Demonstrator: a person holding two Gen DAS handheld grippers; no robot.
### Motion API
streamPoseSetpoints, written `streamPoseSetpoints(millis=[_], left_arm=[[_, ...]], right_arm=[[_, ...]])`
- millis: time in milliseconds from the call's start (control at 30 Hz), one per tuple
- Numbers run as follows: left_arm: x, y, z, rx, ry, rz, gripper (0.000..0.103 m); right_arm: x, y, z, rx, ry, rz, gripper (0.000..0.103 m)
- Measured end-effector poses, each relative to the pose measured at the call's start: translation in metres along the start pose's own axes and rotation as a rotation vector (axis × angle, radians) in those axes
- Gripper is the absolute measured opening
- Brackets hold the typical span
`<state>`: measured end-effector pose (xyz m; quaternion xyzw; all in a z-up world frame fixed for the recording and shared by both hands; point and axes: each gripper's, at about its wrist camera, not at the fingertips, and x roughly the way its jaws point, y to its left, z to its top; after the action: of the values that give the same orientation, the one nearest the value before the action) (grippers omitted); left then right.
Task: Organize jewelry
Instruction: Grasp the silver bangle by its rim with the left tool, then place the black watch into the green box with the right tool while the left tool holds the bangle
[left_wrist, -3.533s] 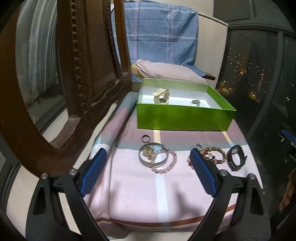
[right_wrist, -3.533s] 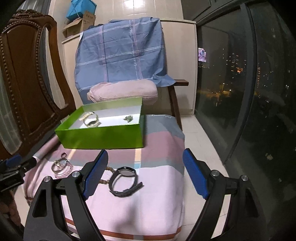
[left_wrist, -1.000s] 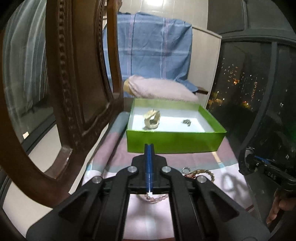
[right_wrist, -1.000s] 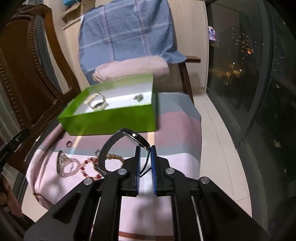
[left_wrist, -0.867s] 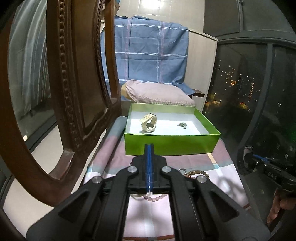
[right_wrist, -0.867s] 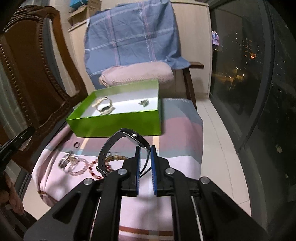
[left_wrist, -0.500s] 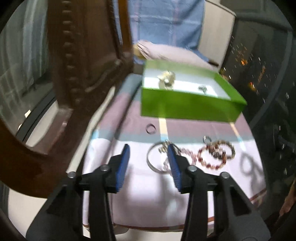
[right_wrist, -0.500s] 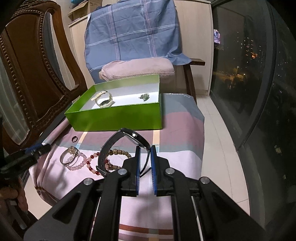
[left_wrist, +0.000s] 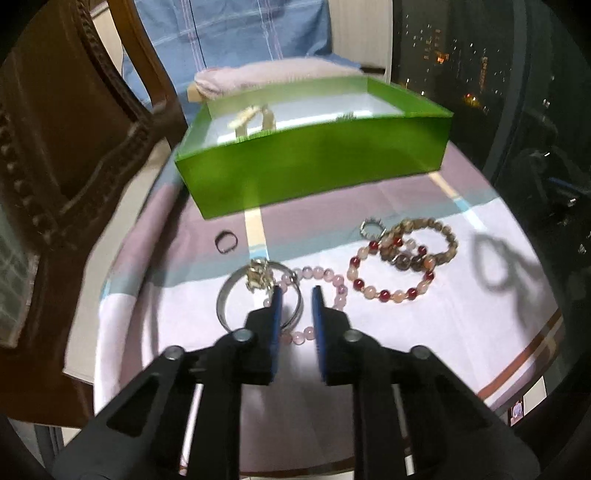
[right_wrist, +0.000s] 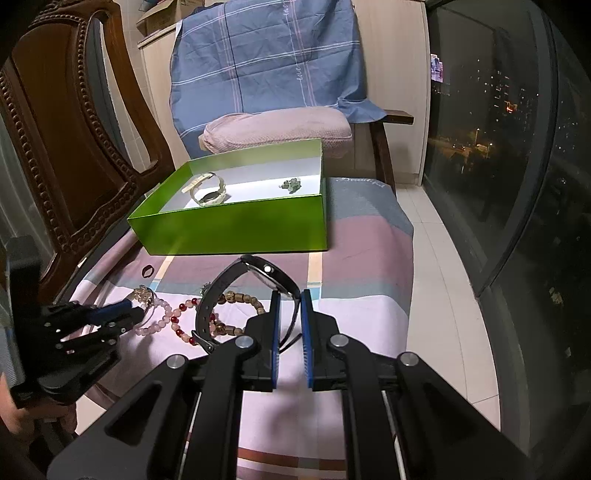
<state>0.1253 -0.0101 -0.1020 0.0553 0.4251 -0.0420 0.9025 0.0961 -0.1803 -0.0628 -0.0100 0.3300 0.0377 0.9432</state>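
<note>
Green box (right_wrist: 236, 229) at the far side holding a cream watch (right_wrist: 207, 192) and small trinket (right_wrist: 290, 184), right gripper (right_wrist: 287, 295) clamped on black watch (right_wrist: 236, 291) standing on edge, left gripper (left_wrist: 296, 295) just closing, narrow gap around silver bangle (left_wrist: 229, 295) rim.

green box (right_wrist: 236, 229): smooth card, slightly glossy green outside, matt white inside
bangle (left_wrist: 225, 302): polished metal, a bright sheen is seen
pink bead bracelet (left_wrist: 334, 278): translucent, glossy beads
red bead bracelet (left_wrist: 384, 293): glossy beads, stone or glass cannot be told
brown bead bracelet (left_wrist: 445, 236): duller, wood-like beads
black watch (right_wrist: 266, 275): matt strap, rubber-like; glossy face
cream watch (right_wrist: 208, 192): smooth pale strap
cloth cover (right_wrist: 369, 266): woven fabric, matt, striped
chair back (right_wrist: 55, 129): carved, varnished dark wood
pillow (right_wrist: 277, 129): pink textured cloth
gripper pads (right_wrist: 274, 343): matt blue rubber on black plastic
</note>
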Motion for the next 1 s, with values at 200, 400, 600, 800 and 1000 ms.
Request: streamPoseSetpoints(millis=[200, 400, 600, 800, 1000], left_arm=[[-0.007, 0.012, 0.005, -0.084, -0.038, -0.02, 0.003], [-0.084, 0.042, 0.01, -0.211, -0.346, -0.08, 0.003], [-0.123, 0.053, 0.001, -0.249, -0.482, -0.133, 0.003], [-0.114, 0.045, 0.001, -0.225, -0.441, -0.128, 0.003], [-0.11, 0.042, 0.002, -0.217, -0.42, -0.127, 0.003]], right_arm=[[-0.001, -0.001, 0.0, 0.002, -0.003, 0.0, 0.011], [-0.006, -0.002, 0.001, 0.006, -0.019, 0.007, 0.011], [-0.017, 0.001, 0.003, -0.001, -0.053, 0.012, 0.011], [-0.017, 0.004, 0.004, -0.007, -0.052, 0.01, 0.011], [-0.018, 0.007, 0.004, -0.013, -0.052, 0.004, 0.011]])
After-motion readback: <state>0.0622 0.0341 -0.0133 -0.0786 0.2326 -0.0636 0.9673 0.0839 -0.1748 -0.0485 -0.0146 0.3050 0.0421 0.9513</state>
